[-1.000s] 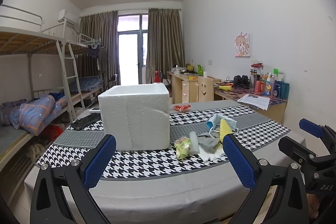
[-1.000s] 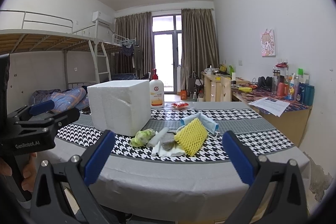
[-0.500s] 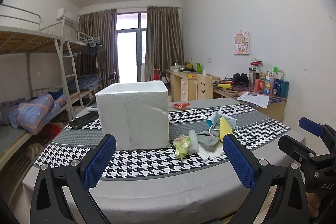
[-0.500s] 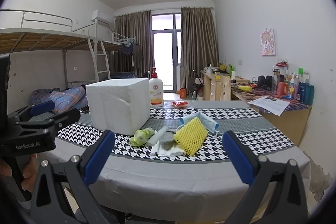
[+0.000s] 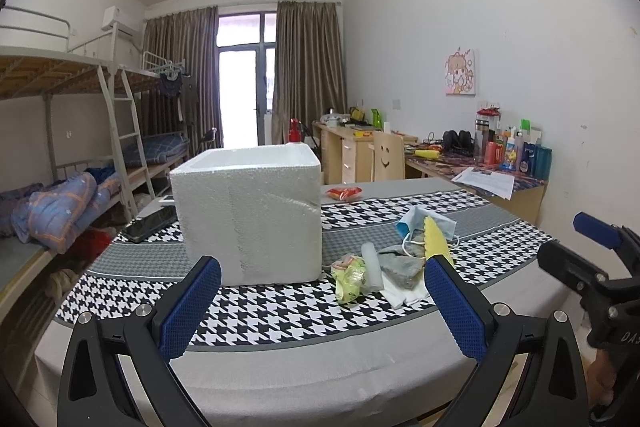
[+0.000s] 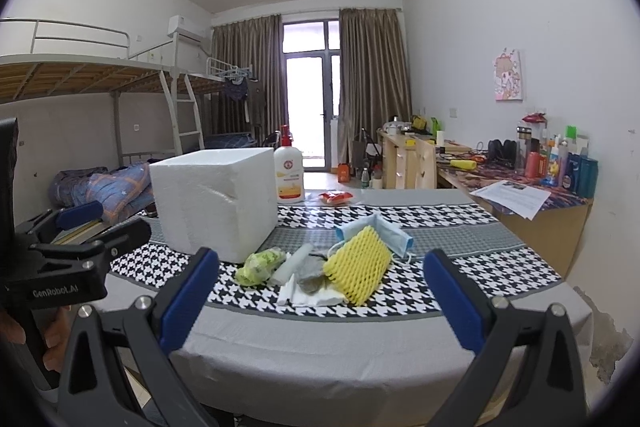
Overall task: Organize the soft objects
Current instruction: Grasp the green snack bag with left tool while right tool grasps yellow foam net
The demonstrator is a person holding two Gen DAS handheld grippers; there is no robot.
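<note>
While both tools hang short of the counter (image 5: 304, 355) edge, the left tool (image 5: 320, 307) and the right tool (image 6: 320, 297) each stand spread wide, gripping nothing. On the houndstooth cloth (image 6: 460, 267), a heap of soft things lies just beside the white foam box (image 6: 214, 203): a yellow foam net (image 6: 358, 267), a blue face mask (image 6: 390, 231), a grey rag (image 5: 400, 265), white tissue (image 6: 310, 297) and a green crumpled wrapper (image 6: 260, 263). Behind the box stands a pump bottle (image 6: 289, 173).
</note>
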